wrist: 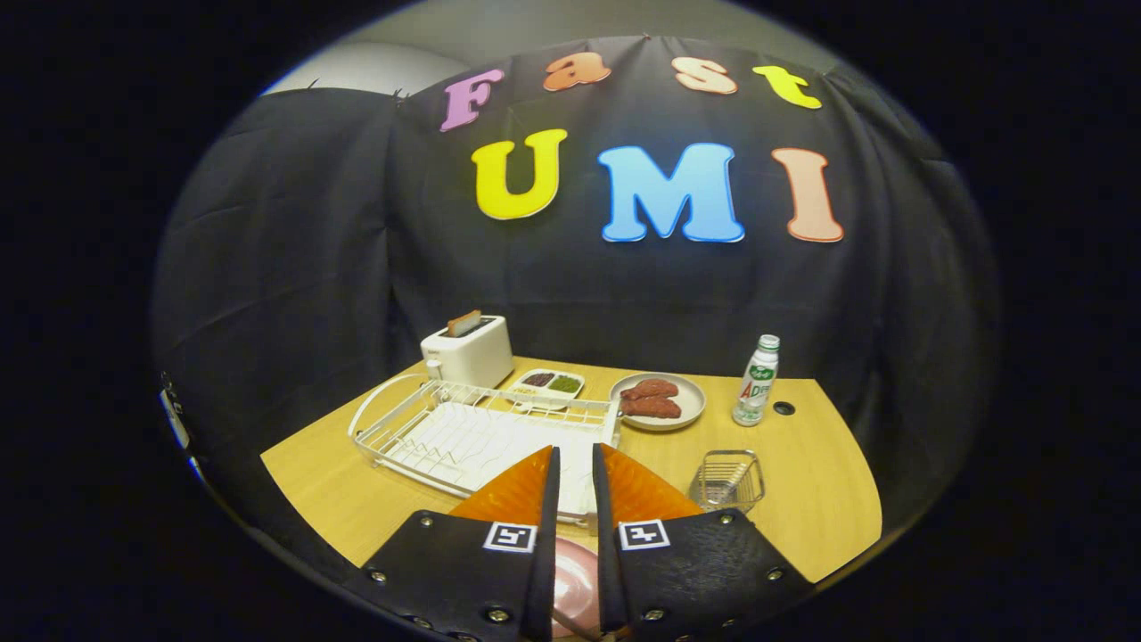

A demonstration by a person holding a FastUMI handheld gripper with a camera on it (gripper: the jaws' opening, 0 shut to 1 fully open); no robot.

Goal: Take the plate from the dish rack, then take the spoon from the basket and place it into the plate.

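Observation:
My gripper (575,450) hangs above the near edge of the table, its fingers drawn almost together with only a narrow slit between them and nothing showing in it. A pink plate (575,584) lies below, seen through the gap near the base of the fingers. Just ahead of the fingertips stands the white wire dish rack (463,437), with no dishes in it. The small wire basket (726,481) sits to the right of the right finger; I cannot make out a spoon in it.
Beyond the rack stand a white toaster (468,349) with a slice in it, a small two-part sauce dish (548,383) and a plate of meat (658,401). A plastic bottle (756,382) stands at the back right, beside a small hole (783,407) in the wooden table (820,499).

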